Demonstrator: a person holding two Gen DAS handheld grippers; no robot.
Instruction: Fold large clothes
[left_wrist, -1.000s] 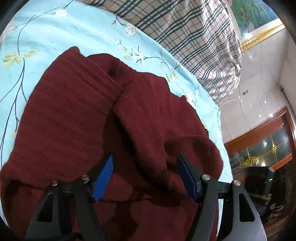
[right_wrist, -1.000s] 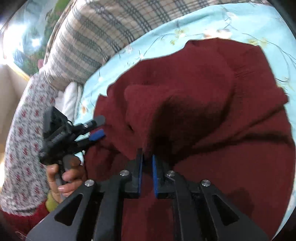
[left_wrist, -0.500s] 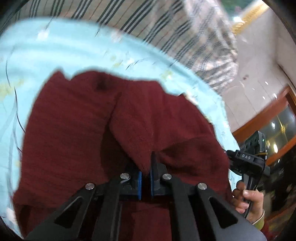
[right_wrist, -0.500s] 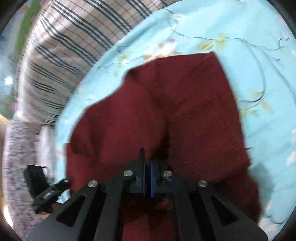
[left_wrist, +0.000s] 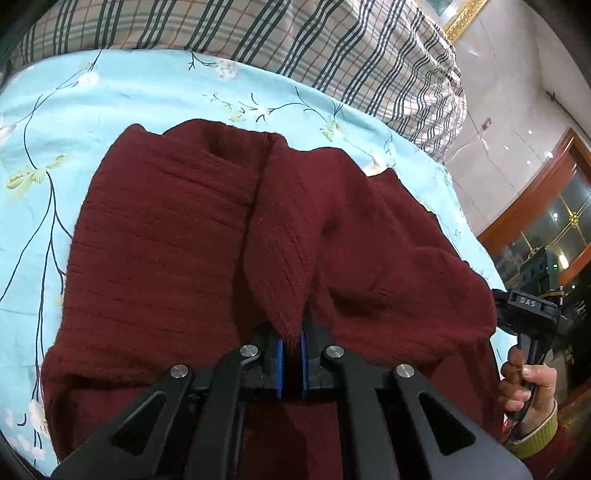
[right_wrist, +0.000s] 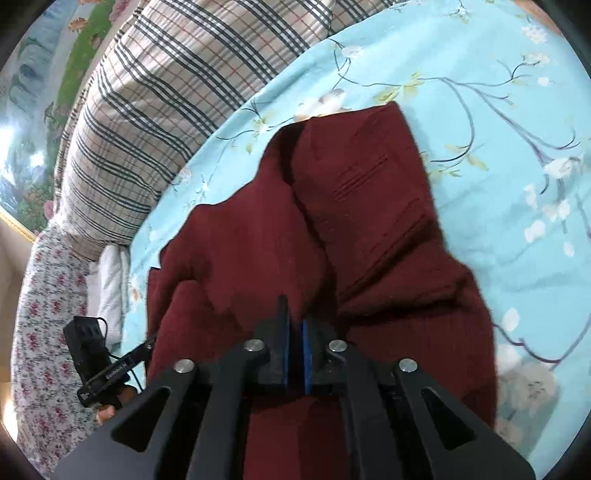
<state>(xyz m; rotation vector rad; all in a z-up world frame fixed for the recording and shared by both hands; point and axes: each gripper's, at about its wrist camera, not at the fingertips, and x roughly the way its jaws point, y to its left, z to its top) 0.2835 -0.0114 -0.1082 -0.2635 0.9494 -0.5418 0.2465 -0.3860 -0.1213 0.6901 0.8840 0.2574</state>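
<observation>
The dark red sweater (left_wrist: 159, 236) lies on the bed sheet (left_wrist: 110, 96), stretching lengthwise away from both grippers toward the plaid quilt (left_wrist: 295, 40). The left hand-held gripper (left_wrist: 290, 341) is clenched on a sweater fold, and the right hand-held gripper (right_wrist: 294, 334) likewise pinches fabric. Only the right view shows the floral blanket (right_wrist: 44, 295) off to its left.

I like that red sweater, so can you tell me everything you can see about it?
The sweater is dark red, thick ribbed knit, soft and fuzzy. It lies rumpled and partly folded on the light blue flowered sheet, sleeves laid inward. The left gripper has its jaws shut on a sleeve end; the right gripper pinches another fold.
</observation>
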